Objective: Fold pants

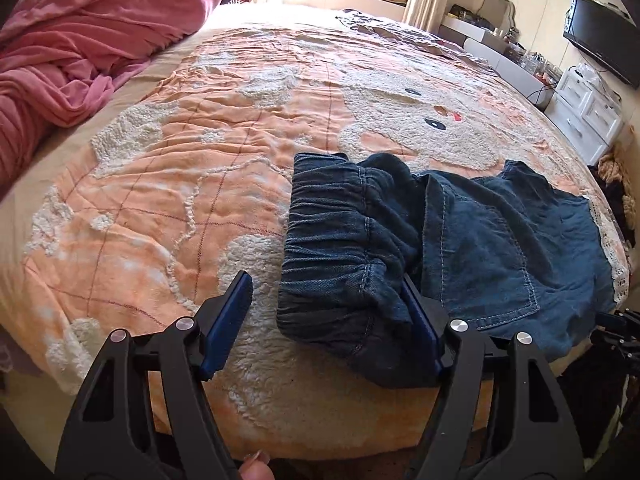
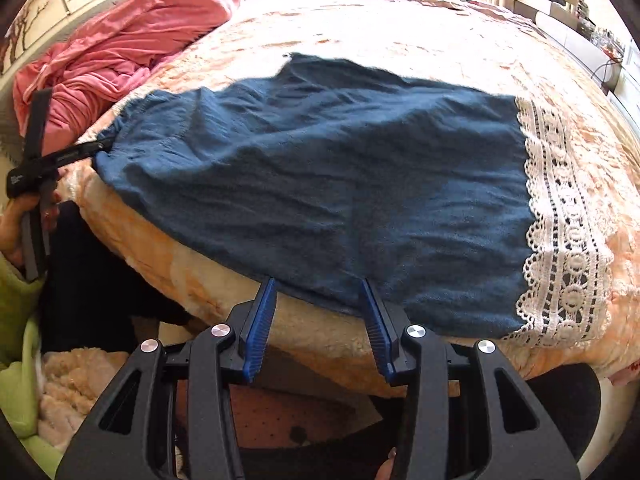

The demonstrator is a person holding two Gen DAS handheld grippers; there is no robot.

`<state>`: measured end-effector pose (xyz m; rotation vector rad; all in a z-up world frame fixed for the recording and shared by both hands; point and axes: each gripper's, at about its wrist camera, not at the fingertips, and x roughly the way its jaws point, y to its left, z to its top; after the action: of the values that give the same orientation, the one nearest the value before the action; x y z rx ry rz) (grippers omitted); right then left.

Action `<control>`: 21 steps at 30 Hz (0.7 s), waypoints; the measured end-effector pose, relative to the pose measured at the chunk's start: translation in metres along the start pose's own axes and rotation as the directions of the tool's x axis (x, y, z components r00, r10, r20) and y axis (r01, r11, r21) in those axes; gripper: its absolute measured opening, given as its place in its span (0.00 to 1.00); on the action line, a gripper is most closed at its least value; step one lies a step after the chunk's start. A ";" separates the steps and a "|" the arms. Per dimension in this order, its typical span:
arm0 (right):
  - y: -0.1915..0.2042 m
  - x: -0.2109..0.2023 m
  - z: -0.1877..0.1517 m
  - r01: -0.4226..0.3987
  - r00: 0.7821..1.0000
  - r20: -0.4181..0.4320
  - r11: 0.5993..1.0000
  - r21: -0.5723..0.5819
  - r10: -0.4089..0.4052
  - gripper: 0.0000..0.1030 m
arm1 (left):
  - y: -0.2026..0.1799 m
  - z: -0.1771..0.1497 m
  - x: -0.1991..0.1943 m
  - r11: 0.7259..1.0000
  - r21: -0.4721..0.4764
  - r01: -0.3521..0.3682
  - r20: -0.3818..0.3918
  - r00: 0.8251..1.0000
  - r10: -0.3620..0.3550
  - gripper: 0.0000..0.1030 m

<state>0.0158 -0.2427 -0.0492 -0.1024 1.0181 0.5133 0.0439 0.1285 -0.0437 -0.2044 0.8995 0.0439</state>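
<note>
- Left wrist view: the dark blue pants (image 1: 460, 240) are lying on the near part of the bed, the gathered elastic waistband (image 1: 340, 248) bunched up in front and a stitched back pocket showing just beyond it.
- The left hand-held gripper (image 1: 332, 328) is standing released, its jaws wide apart; the waistband is sitting between them, brushing the right blue pad (image 1: 420, 328) while the left pad is hanging clear over the blanket.
- Right wrist view: the pants are spreading flat across the bed's near edge, the white lace hem (image 2: 560, 232) lying out at the right end.
- The right hand-held gripper (image 2: 320, 320) is hovering at the near edge of the fabric with its jaws parted; the pads are framing the cloth's edge, not pinching it.
- At the far left of this view the other gripper is meeting the waistband end, a hand (image 2: 16, 224) wrapping its handle.
- The orange and white fleecy blanket (image 1: 200, 160) is covering the bed under the pants.
- A pink quilt (image 1: 80, 40) is heaping up at the far left, well apart from the pants.
- A television (image 1: 600, 36) and white drawers (image 1: 588, 116) are standing along the right wall.
</note>
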 end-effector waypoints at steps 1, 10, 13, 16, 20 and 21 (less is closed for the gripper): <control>0.001 -0.007 0.002 -0.018 0.999 0.027 1.000 0.004 0.018 0.44 | 0.002 0.001 -0.004 0.998 -0.023 0.053 0.003 0.999 -0.053 0.58; 0.016 -0.003 0.041 -0.043 0.995 0.084 0.998 -0.040 0.047 0.54 | 0.019 0.009 0.009 0.965 -0.158 0.207 -0.029 0.976 -0.215 0.33; 0.012 0.009 0.039 0.014 1.000 0.015 0.999 -0.038 -0.013 0.54 | 0.018 0.015 0.000 0.984 -0.094 0.154 0.015 0.988 -0.153 0.32; 0.010 0.020 0.028 0.042 0.999 -0.001 0.998 -0.055 -0.042 0.54 | 0.017 0.016 -0.004 0.992 -0.030 0.124 0.030 0.992 -0.123 0.33; 0.014 0.020 0.020 0.068 0.997 0.027 0.996 -0.062 -0.066 0.54 | 0.020 0.007 0.013 0.989 -0.060 0.135 -0.014 0.991 -0.136 0.35; 0.015 0.020 0.019 0.071 0.997 0.029 0.995 -0.065 -0.069 0.54 | 0.020 0.006 0.013 0.989 -0.062 0.137 -0.011 0.990 -0.138 0.35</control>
<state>0.0322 -0.2166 -0.0531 -0.1890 0.9679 0.4831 0.0544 0.1488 -0.0530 -0.3240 0.8983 -0.0581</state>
